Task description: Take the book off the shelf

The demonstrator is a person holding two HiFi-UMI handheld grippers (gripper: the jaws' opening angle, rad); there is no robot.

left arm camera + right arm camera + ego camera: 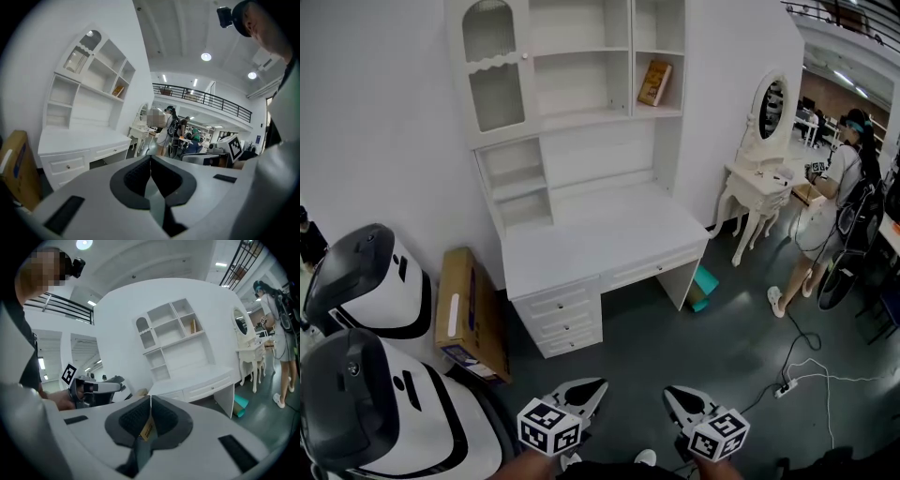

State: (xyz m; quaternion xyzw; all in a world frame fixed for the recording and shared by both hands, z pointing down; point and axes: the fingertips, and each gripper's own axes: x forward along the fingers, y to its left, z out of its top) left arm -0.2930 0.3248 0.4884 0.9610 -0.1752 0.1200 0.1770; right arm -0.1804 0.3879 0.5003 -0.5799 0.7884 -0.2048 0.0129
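Observation:
A brown book leans in the upper right cubby of the white desk hutch; it shows too as the book in the left gripper view and the book in the right gripper view. Both grippers are held low, well back from the desk. My left gripper is shut and empty, its tips meeting at the left gripper. My right gripper is shut with nothing in it, seen as the right gripper. Each carries a marker cube.
A white desk with drawers stands under the hutch. A cardboard box leans at its left beside two white-and-black machines. A white vanity with a mirror and a person are at the right. A cable lies on the floor.

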